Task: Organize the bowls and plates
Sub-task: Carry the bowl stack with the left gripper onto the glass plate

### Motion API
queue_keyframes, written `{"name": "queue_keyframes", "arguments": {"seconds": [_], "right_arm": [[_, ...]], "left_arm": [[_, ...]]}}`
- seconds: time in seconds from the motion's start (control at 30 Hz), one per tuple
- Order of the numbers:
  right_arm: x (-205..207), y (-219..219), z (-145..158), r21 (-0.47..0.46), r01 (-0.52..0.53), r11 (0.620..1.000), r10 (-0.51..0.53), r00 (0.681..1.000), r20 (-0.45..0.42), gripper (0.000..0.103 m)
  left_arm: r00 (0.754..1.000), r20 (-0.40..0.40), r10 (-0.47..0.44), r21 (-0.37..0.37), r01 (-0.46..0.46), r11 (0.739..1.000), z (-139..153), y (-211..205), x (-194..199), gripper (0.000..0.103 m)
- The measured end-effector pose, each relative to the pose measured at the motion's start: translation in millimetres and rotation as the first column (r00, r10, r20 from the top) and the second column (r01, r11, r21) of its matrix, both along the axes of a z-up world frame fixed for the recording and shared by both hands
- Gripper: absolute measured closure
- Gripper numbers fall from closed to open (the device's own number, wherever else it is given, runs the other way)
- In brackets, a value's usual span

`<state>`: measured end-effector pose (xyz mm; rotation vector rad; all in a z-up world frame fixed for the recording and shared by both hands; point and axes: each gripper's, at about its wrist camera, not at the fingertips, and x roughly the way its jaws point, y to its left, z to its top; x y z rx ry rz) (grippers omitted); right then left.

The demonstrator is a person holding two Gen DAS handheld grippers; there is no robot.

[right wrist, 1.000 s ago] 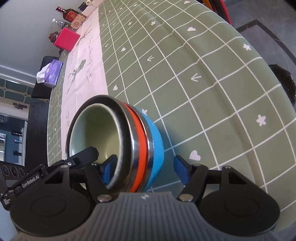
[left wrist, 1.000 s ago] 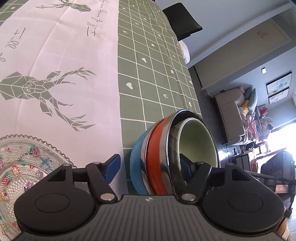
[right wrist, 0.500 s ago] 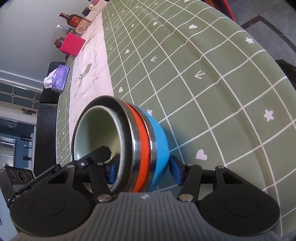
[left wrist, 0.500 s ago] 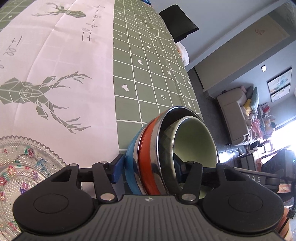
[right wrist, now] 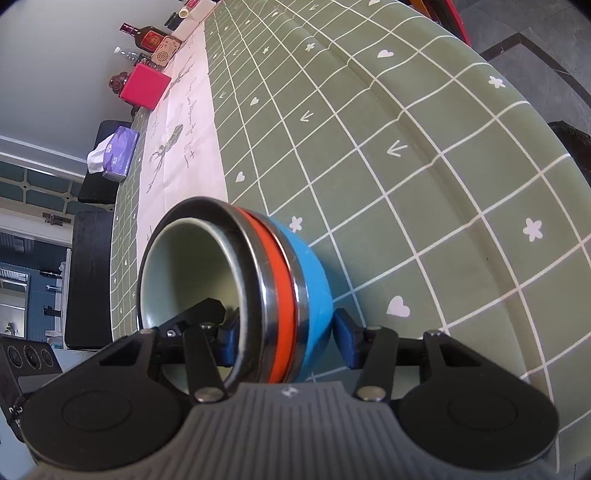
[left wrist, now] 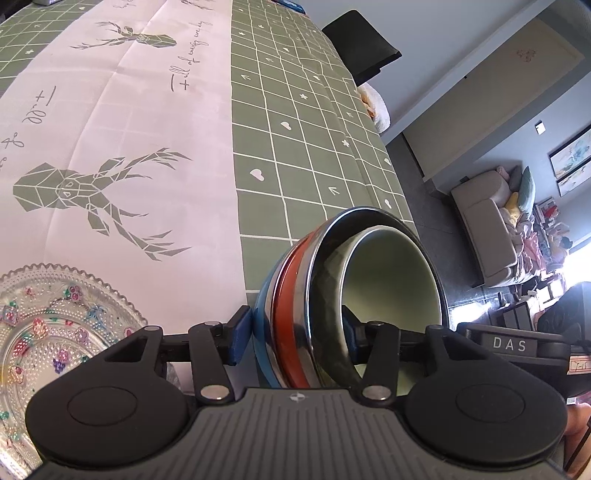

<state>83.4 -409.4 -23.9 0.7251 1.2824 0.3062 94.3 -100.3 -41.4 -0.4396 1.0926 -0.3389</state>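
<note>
A stack of nested bowls (left wrist: 314, 314) stands on the green checked tablecloth: blue outermost, then orange with steel rims, and a pale green bowl (left wrist: 395, 280) inside. My left gripper (left wrist: 295, 339) is shut on the stack's near wall, one finger outside on the blue bowl, one inside the rim. The same stack (right wrist: 280, 291) shows in the right wrist view, where my right gripper (right wrist: 284, 336) is shut on its opposite side, one finger inside the green bowl (right wrist: 184, 277), one against the blue wall.
A clear patterned glass plate (left wrist: 55, 325) lies left of the stack on the white deer-print runner (left wrist: 110, 147). A pink box (right wrist: 146, 86), a purple tissue pack (right wrist: 116, 153) and bottles (right wrist: 146, 35) sit at the table's far end. The table edge (left wrist: 391, 155) runs close to the stack.
Both grippers have closed in from open until their fingers clamp the stack's walls. The views have shifted slightly; the stack stays on the cloth.
</note>
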Motion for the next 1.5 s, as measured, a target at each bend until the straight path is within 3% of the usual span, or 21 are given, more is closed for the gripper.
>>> {"name": "queue_keyframes", "arguments": {"seconds": [0.47, 0.9, 1.1, 1.5], "right_arm": [[-4, 25, 22, -0.017, -0.046, 0.999, 0.047, 0.998, 0.052, 0.055], [-7, 89, 58, -0.003, -0.143, 0.990, 0.142, 0.984, 0.110, 0.055], [-10, 123, 58, 0.008, -0.204, 0.979, 0.202, 0.974, 0.105, 0.055], [-19, 163, 32, 0.022, -0.267, 0.963, 0.267, 0.964, 0.009, 0.055]], "left_arm": [[0.999, 0.011, 0.039, 0.001, -0.039, 0.999, 26, 24, -13, 0.049], [0.993, 0.046, 0.113, 0.044, -0.115, 0.992, 64, 81, -41, 0.052], [0.986, 0.031, 0.166, 0.052, -0.167, 0.985, 64, 114, -54, 0.054], [0.968, -0.085, 0.234, 0.044, -0.231, 0.972, 38, 151, -73, 0.055]]}}
